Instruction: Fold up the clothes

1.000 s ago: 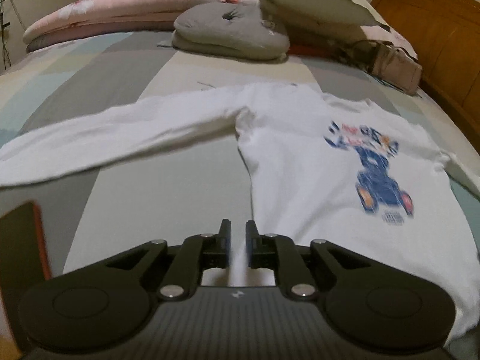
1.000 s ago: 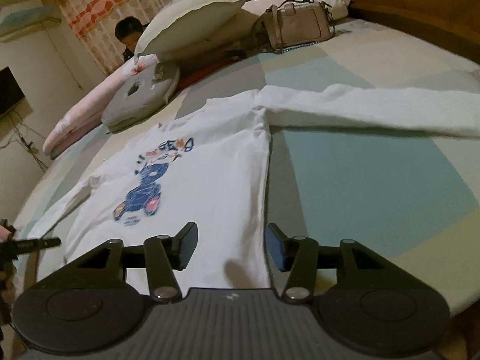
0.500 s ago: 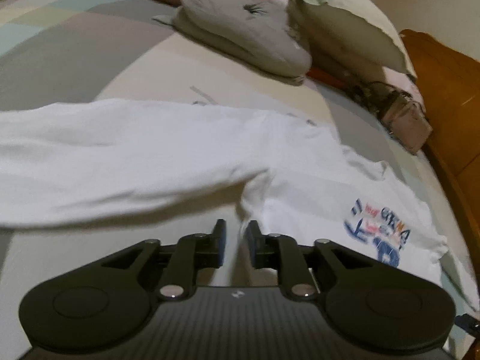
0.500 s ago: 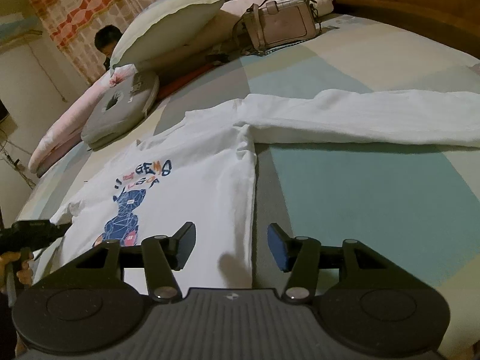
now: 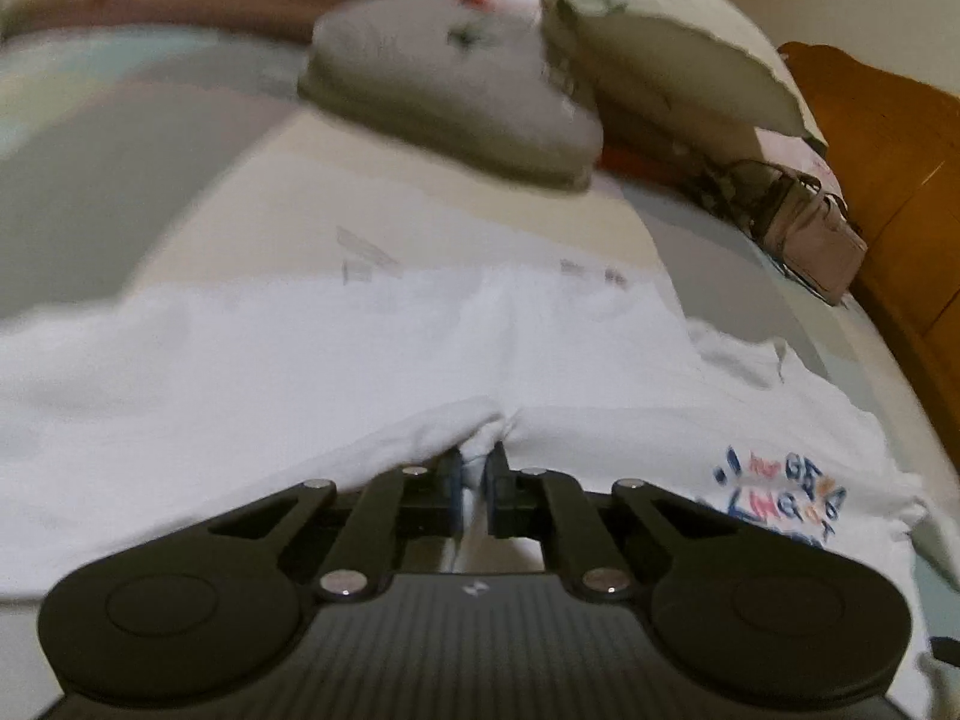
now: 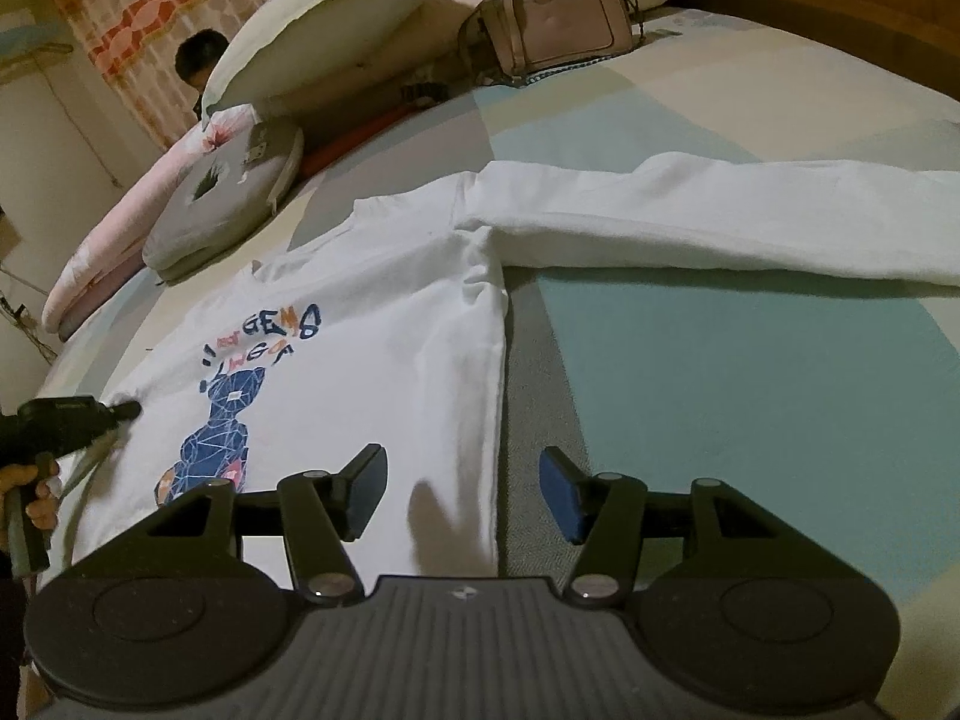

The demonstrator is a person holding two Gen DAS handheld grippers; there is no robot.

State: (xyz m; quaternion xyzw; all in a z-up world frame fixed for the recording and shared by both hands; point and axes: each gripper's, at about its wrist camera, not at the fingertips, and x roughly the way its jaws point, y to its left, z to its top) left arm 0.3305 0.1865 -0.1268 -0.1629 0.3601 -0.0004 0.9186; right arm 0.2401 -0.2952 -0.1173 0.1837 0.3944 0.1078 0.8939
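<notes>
The white long-sleeved cotton sweatshirt with a blue bear print lies flat on the patchwork bed. The left tongs pinch its armpit; the right tongs gape over the opposite side seam, which runs straight ahead.

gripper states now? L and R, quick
Left gripper: shut on the white sweatshirt, pinching fabric at the armpit.
Right gripper: open, holding nothing, over the sweatshirt's side edge.

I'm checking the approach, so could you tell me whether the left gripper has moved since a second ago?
Yes. The left gripper advanced toward the grey cushion, reaching the white sweatshirt armpit.
</notes>
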